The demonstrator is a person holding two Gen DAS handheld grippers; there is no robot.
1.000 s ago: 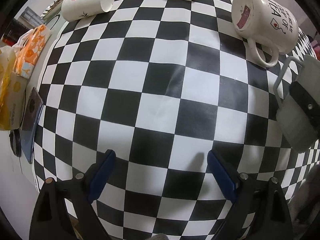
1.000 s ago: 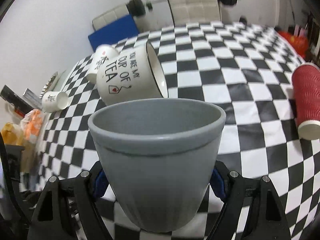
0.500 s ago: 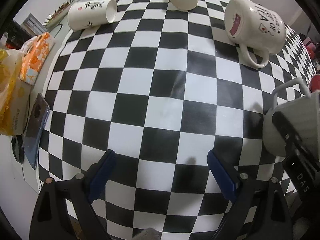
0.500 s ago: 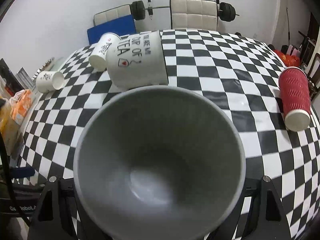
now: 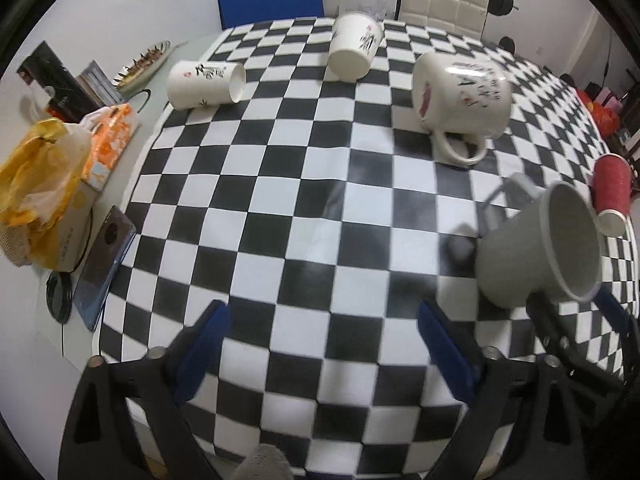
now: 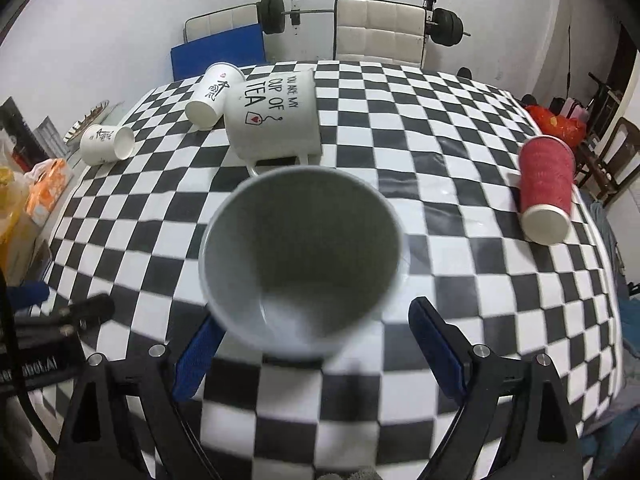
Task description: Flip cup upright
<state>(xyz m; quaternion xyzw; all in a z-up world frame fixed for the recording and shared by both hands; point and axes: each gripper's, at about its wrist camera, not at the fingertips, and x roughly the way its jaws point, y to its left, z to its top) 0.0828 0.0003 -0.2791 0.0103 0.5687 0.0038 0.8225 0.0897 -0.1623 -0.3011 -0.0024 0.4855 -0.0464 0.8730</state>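
Observation:
A grey cup [image 6: 300,264] stands upright on the checkered tablecloth [image 6: 460,300], its mouth facing the right wrist camera. My right gripper [image 6: 316,340] is open, its blue pads apart on either side of the cup and a little behind it. In the left wrist view the same grey cup [image 5: 536,248] appears at the right with its handle, tilted by the lens. My left gripper [image 5: 320,344] is open and empty over the cloth near the table's front edge.
A white "cup of tea" mug [image 6: 272,120] lies on its side behind the grey cup. Two white paper cups [image 6: 106,144] [image 6: 212,96] lie at the back left, a red paper cup [image 6: 546,188] at the right. A phone [image 5: 104,268] and bags [image 5: 48,168] sit off the left edge.
The right gripper set the grey cup down and opened, pulling back from it. The left gripper drew back and up, showing more of the table.

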